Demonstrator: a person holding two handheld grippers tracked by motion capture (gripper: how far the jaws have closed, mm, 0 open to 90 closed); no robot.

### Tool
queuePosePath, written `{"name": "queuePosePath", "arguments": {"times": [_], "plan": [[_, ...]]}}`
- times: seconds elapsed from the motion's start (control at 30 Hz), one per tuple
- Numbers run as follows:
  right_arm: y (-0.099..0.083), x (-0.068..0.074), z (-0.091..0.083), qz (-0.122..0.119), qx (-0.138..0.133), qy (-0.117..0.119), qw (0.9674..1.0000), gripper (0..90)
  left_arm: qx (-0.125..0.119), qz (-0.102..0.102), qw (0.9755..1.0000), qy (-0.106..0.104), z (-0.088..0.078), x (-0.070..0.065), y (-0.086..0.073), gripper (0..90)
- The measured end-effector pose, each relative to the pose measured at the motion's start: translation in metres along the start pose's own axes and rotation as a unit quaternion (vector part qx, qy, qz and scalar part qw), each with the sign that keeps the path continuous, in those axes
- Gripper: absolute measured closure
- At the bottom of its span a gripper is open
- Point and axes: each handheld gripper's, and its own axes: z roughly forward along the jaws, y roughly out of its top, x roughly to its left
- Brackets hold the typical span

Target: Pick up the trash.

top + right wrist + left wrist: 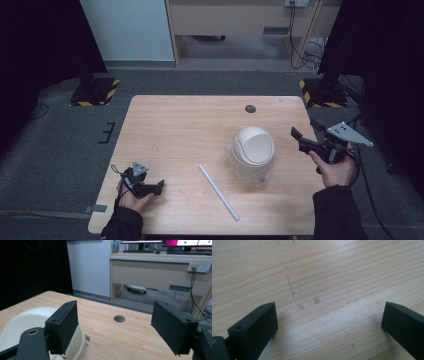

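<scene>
The work in hand looks like the approach to a small desktop bin (252, 155), a clear-bodied tub with a cream domed swing lid, which stands upright on the wooden table (180, 125) right of its middle. The right gripper (301, 140) hangs above the table's right edge, just beside the bin and apart from it, its jaws spread wide and holding nothing; in the right gripper view the cream lid (37, 327) sits low at the left, partly behind the left jaw, so the tool is not yet lined up on it. The left gripper (159, 185) rests low at the near left of the table, well apart from the bin, its jaws likewise spread over bare wood (324, 290) with nothing between them. A white straw-like stick (218, 191) lies flat on the table between the two hands, near the bin's near-left side, slanting from far left to near right. As I judge it, nothing is grasped yet, and the next move calls for the right gripper to swing left and lower until the lid or the bin's wall sits between its jaws, while the left one closes in on the stick.
</scene>
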Motion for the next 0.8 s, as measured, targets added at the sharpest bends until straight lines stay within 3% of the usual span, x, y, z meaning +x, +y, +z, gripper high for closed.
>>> {"name": "queuePosePath", "arguments": {"times": [0.33,0.53,0.8], "plan": [[-0.002,0.024,0.023,-0.006,0.013,0.038,0.9992,19.1,0.000,-0.001,1.0000,0.000,0.000,0.000,0.000,0.0],[-0.022,0.040,0.037,-0.015,0.046,0.068,0.9965,19.2,0.000,0.000,1.0000,0.000,0.000,-0.001,0.000,0.0],[-0.045,0.043,0.040,-0.009,0.076,0.085,0.9935,18.1,0.000,0.000,1.0000,0.000,0.000,-0.001,0.000,0.0]]}}
